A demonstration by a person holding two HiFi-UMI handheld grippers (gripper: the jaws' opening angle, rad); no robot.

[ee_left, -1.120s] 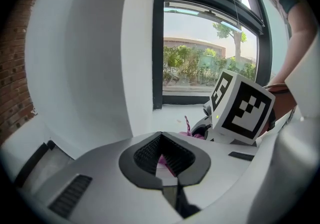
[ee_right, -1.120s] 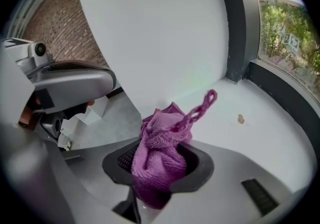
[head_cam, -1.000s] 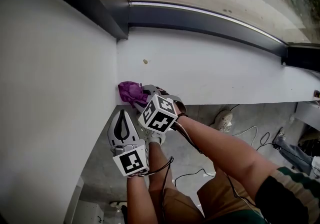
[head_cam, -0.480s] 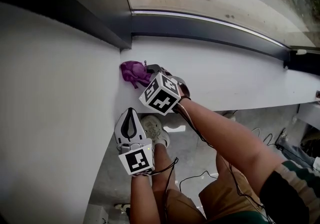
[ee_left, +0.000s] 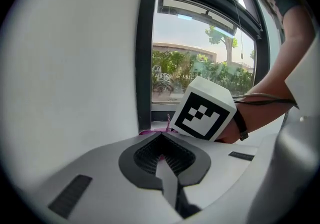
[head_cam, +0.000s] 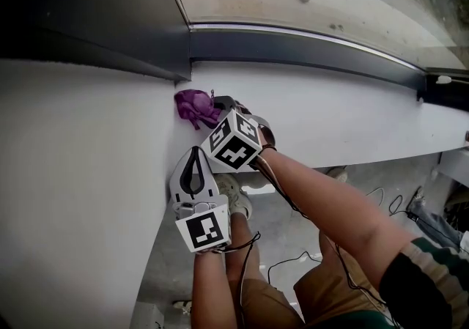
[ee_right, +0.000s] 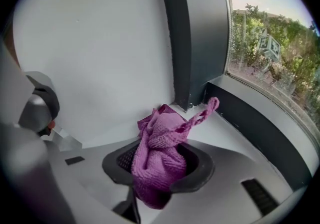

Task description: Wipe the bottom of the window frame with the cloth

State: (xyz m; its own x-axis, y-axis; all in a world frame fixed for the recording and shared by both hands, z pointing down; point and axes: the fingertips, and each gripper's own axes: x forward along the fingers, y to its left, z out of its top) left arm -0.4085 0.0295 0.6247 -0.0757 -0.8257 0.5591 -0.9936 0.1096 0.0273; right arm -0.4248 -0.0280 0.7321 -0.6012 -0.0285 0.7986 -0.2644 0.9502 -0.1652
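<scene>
The right gripper (ee_right: 159, 180) is clamping a bunched purple knitted cloth (ee_right: 162, 143) between its jaws. It is holding the cloth at the white sill's (head_cam: 330, 111) corner, where the wall (head_cam: 73, 188) is meeting the dark bottom frame rail (head_cam: 293, 45). In the head view the cloth is sitting at 10 o'clock from that gripper's marker cube (head_cam: 234, 146). The left gripper (head_cam: 193, 166), jaws together on nothing, is hanging at 7 o'clock beside the wall.

Purple knit cloth (head_cam: 194, 106), white sill (head_cam: 330, 111), dark grey window frame (head_cam: 293, 45).
</scene>
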